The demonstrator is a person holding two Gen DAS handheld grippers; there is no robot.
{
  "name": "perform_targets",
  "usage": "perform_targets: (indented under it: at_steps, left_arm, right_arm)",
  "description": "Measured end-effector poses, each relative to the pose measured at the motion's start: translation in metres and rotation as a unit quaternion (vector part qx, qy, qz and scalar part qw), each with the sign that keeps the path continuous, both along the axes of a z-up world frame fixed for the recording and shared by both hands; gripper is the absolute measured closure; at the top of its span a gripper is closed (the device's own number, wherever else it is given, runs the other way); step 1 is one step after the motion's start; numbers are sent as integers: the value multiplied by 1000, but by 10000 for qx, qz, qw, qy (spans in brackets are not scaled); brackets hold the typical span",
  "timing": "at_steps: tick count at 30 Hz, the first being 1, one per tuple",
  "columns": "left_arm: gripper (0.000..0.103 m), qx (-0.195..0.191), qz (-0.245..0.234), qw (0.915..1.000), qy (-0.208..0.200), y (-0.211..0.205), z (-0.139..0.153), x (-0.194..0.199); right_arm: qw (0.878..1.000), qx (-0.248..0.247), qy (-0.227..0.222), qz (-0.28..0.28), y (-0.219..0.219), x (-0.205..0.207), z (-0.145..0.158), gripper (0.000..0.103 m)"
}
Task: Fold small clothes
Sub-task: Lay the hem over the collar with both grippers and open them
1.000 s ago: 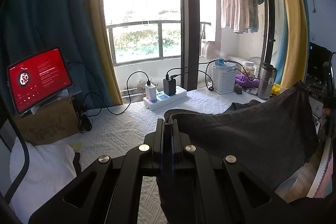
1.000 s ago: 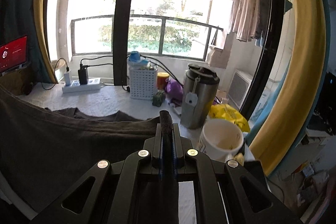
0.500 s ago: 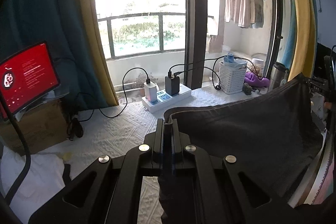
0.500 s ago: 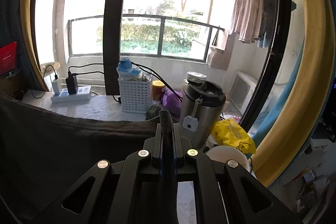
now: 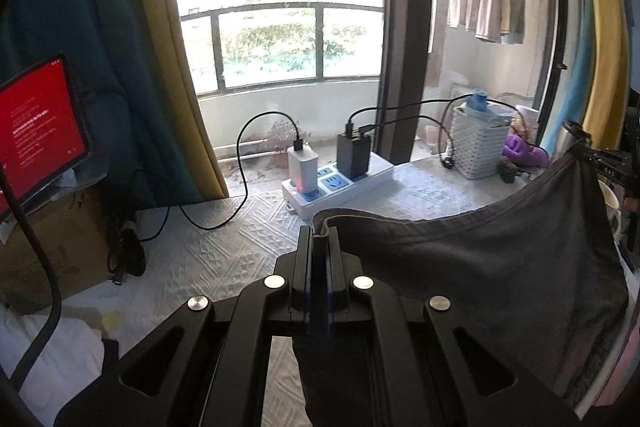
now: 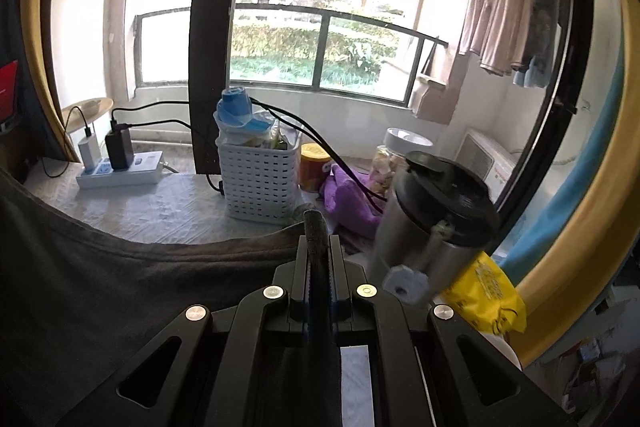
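A dark grey garment (image 5: 480, 267) hangs stretched between both grippers above the white quilted table (image 5: 224, 247). My left gripper (image 5: 319, 239) is shut on its left top corner. In the left wrist view the cloth rises rightward to the other corner, pinched by the right gripper (image 5: 588, 151) at the frame's right edge. In the right wrist view the right gripper (image 6: 316, 227) is shut on a bunched fold of the same garment (image 6: 120, 291), which spreads left and down and hides the near table.
A power strip with chargers (image 5: 336, 175) and cables lies at the table's back. A white basket (image 6: 258, 179), a purple cloth (image 6: 348, 195), jars and a steel flask (image 6: 432, 219) stand close ahead of the right gripper. A red-screen tablet (image 5: 38, 123) sits on a cardboard box at left.
Both grippers have carried the stretched garment toward the window end of the table and slightly down. The power strip, basket and flask now loom larger and closer.
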State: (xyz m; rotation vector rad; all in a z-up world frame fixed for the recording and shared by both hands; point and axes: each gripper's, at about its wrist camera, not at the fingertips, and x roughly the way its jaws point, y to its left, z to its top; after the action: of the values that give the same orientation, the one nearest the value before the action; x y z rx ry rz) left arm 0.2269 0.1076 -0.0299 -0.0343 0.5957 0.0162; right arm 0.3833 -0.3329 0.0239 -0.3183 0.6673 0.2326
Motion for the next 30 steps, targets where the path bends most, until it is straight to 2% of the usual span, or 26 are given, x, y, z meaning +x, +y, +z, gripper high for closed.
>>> perform_targets:
  at_steps: [5, 13, 19, 23, 30]
  left_arm:
    - [99, -63, 124, 9996, 253, 12, -19, 29]
    - [99, -66, 82, 9970, 761, 16, -59, 62]
    - [99, -118, 97, 9944, 1050, 22, -82, 77]
    - [99, -266, 73, 9922, 1212, 26, -92, 82]
    - [99, -241, 77, 9877, 1541, 27, -113, 90]
  right_arm:
    - [9999, -73, 142, -8, 6, 27, -17, 96]
    - [9982, -317, 499, -107, 13, 55, -60, 96]
    - [9949, -795, 603, -146, 22, 62, -88, 96]
    - [9938, -827, 719, -190, 21, 65, -97, 96]
    - [9926, -831, 860, -205, 21, 68, -110, 96]
